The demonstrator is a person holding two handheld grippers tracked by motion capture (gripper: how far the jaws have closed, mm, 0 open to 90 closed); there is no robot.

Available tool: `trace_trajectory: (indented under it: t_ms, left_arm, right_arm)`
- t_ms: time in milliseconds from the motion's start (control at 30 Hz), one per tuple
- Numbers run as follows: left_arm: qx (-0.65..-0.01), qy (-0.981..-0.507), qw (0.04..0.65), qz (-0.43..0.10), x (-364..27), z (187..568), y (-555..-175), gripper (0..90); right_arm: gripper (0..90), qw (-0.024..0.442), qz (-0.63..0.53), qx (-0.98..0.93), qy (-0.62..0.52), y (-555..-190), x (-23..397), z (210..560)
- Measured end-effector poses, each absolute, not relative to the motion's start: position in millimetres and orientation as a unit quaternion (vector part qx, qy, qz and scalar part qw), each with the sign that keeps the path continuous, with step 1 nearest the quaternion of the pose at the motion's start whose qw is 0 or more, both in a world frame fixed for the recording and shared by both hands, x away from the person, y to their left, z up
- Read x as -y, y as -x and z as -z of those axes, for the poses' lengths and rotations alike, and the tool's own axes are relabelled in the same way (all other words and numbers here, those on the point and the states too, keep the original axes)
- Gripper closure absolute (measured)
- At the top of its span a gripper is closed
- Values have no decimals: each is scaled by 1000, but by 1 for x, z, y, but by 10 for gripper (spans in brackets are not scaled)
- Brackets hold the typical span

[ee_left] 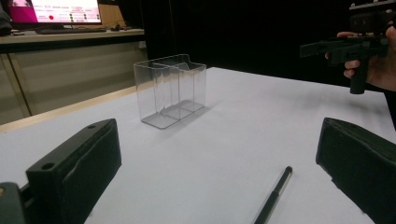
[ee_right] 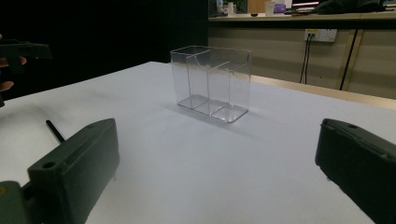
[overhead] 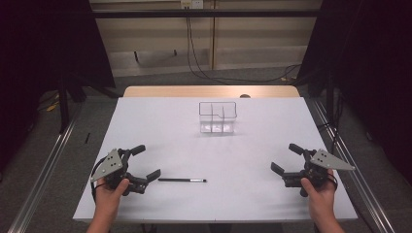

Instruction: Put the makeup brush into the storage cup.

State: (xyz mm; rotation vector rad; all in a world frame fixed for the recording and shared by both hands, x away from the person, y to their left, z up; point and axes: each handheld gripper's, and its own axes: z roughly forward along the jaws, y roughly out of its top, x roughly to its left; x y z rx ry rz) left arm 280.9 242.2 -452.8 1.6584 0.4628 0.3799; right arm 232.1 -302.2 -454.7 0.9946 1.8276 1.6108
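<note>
A person's two hands held the grippers low over the near edge of the white table [overhead: 145, 121]. The left gripper [overhead: 145, 162] stood with its jaws spread wide and nothing between them — a black pen [overhead: 181, 180] lay flat on the table just beside its lower jaw, pointing toward the middle. The right gripper [overhead: 286, 158], well apart on the other side, was likewise wide open and empty. Farther back stood a clear plastic organizer [overhead: 217, 117] — upright, divided into compartments.
</note>
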Motion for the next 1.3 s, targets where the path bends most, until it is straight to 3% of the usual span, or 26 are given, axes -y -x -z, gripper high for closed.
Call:
trace_trajectory:
  t_ms: [1300]
  left_arm:
    - [-188,-731,635,-164,-217,441,-289,0]
  right_arm:
    - [0,250,-598,-672,-357,-236,301,453]
